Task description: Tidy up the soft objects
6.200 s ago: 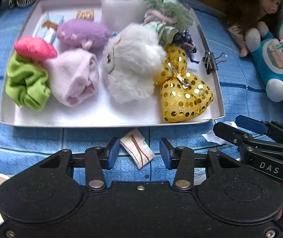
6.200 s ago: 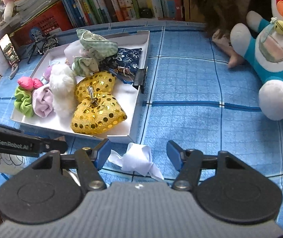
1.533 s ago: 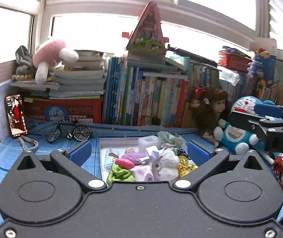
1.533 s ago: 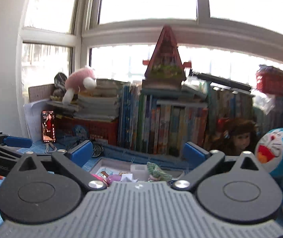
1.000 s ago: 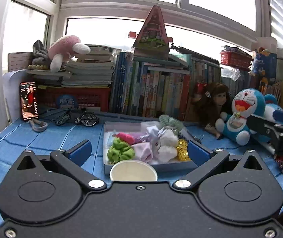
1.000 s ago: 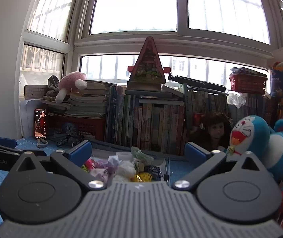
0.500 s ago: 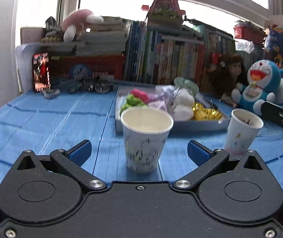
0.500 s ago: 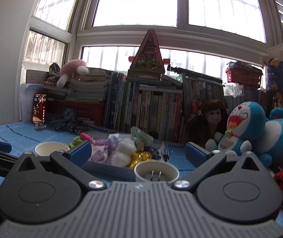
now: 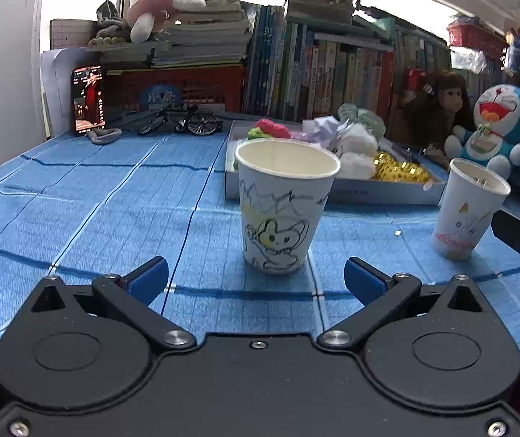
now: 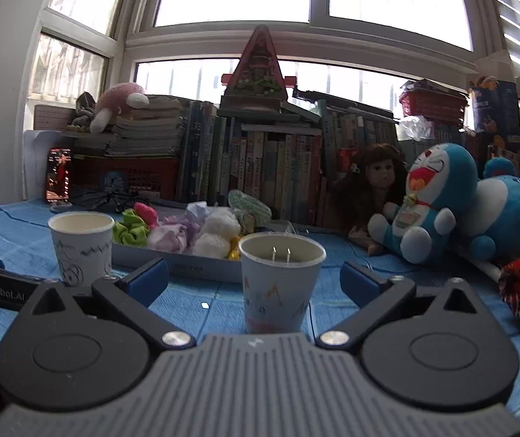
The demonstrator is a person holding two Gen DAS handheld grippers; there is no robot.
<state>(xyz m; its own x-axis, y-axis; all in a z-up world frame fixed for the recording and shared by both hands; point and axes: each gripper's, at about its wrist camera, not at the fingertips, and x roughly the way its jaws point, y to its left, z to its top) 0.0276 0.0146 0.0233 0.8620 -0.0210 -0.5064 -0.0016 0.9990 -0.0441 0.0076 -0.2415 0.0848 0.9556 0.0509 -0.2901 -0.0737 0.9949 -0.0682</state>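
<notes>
Here, two paper cups [image 9: 284, 204] [image 9: 467, 207], one tray [image 9: 376, 191], two gaping grippers [image 9: 256, 279] [image 10: 254, 281].

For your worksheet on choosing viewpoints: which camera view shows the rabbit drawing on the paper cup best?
The left wrist view: the rabbit cup stands centred and close, its drawing facing the lens. The right wrist view shows the same cup off to the left, its lower part hidden behind the right tool.

Blue checked tablecloth [image 9: 114, 200]; white doodled cup [image 9: 283, 211].
</notes>
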